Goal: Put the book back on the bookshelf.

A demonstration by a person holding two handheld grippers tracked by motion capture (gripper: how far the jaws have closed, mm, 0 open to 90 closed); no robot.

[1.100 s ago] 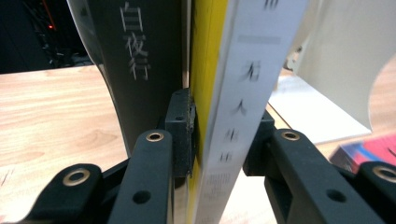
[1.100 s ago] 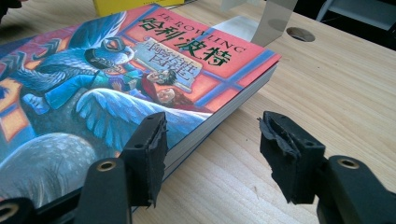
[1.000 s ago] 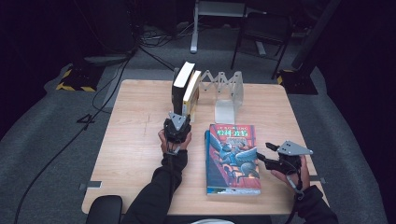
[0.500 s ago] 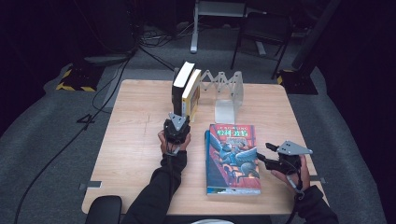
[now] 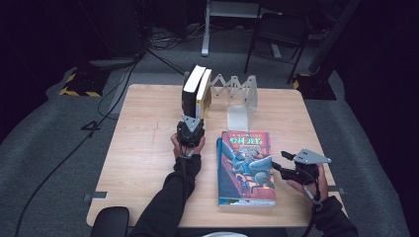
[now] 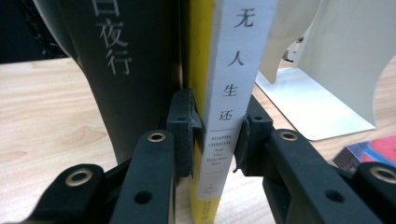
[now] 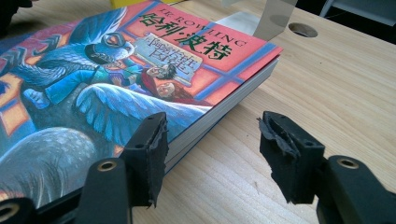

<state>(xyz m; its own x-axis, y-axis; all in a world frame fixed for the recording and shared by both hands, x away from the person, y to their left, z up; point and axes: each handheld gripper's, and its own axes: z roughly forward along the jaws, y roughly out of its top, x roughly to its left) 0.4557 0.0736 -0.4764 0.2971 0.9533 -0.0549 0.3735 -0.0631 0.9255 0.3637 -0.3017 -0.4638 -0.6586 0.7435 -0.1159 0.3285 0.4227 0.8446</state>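
Two books stand upright at the table's far middle: a black one [image 5: 189, 89] [image 6: 121, 60] and, beside it, a yellow one with a white spine [image 5: 203, 91] [image 6: 233, 70]. My left gripper [image 5: 191, 119] [image 6: 217, 140] reaches level at the white spine, one pad on each side and touching it. Its jaws have just been opening a little, with the book still between them. A thick colourful paperback [image 5: 247, 168] [image 7: 116, 79] lies flat at the near right. My right gripper [image 5: 279, 160] [image 7: 210, 149] is open at its right edge, one pad against the page edge, the other over bare wood.
A white folding bookend rack [image 5: 242, 98] [image 6: 327, 93] stands right of the upright books, just beyond the paperback's far end. The wooden table [image 5: 143, 148] has a cable hole [image 7: 302, 30] near the right side. Chairs and cables lie on the dark floor behind.
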